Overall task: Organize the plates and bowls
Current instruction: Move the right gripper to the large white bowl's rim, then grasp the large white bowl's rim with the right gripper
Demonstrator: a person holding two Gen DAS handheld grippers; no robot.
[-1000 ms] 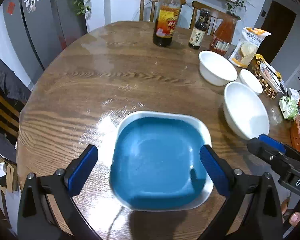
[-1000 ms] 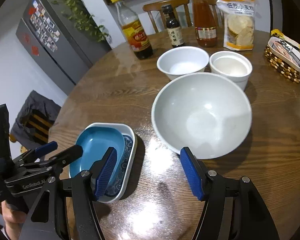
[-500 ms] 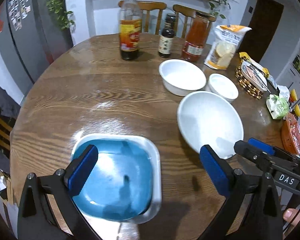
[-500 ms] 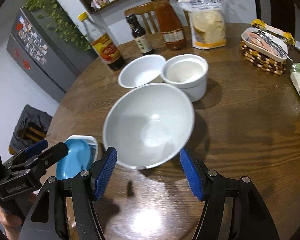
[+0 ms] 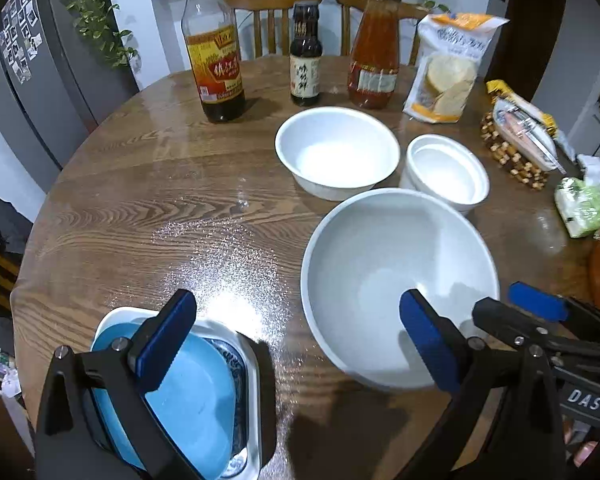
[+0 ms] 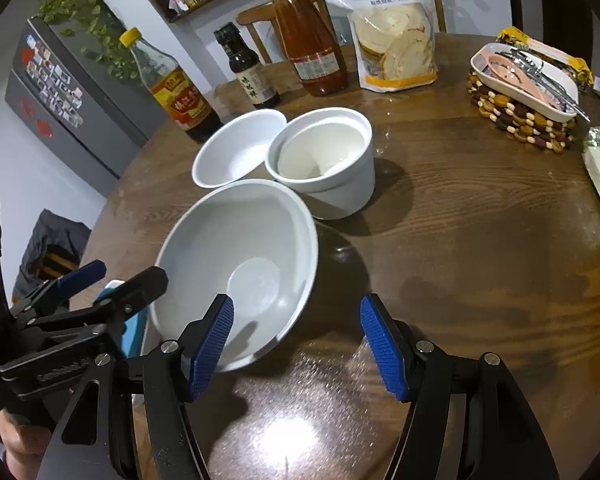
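Bare wooden table (image 6: 480,240) lies under both empty, spread grippers beside large bowl (image 6: 236,264).

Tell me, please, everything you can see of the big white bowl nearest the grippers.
The big white bowl is round, deep and glossy, probably ceramic, with a thin rim and a flat circular floor. It is empty and sits upright on the wooden table. A smaller white bowl and a straight-walled white cup bowl stand just behind it; contact is unclear. Neither gripper holds it.
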